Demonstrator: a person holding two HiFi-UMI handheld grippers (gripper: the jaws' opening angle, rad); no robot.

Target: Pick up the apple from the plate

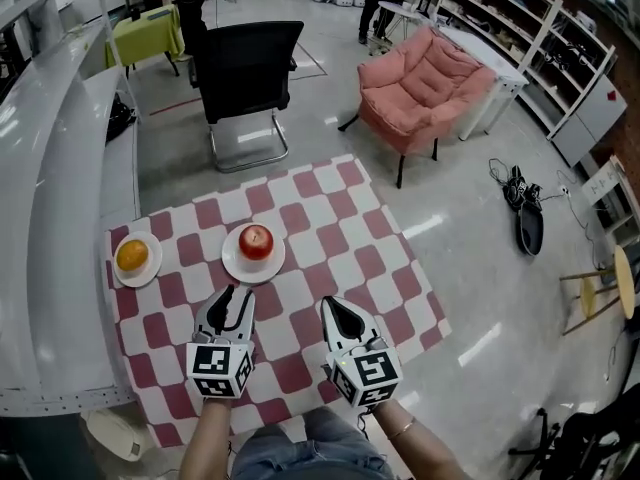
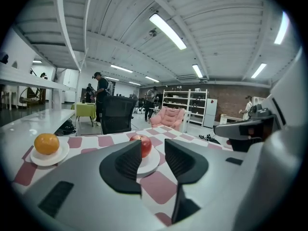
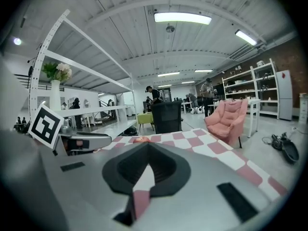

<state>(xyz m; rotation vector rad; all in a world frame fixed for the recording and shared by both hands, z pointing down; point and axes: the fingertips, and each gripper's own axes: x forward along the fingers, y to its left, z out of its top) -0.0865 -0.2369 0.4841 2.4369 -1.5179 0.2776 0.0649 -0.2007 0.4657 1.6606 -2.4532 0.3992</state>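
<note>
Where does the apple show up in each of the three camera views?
Head view: apple on its plate, left of centre.
Left gripper view: apple at centre, seen through the gap between the jaws.
Right gripper view: apple, small, just above the jaw tips.
Shared landmark: black chair beyond it.

The red-and-white checked tabletop (image 1: pixel 340 230) stretches beneath and ahead of the left hand-held gripper (image 1: pixel 232 293). Straight ahead of that gripper, past the cloth's far edge, a black mesh-backed office chair on a chrome sled base (image 1: pixel 245 68) stands on the glossy grey floor (image 1: pixel 470 268). Ahead and to the gripper's right sits a pink upholstered armchair (image 1: pixel 425 88), with white open metal shelving (image 1: pixel 530 28) behind. A long white counter (image 1: pixel 60 218) runs along the gripper's left. Bright strip lights (image 2: pixel 167 31) line the white ribbed ceiling (image 2: pixel 120 13).
</note>
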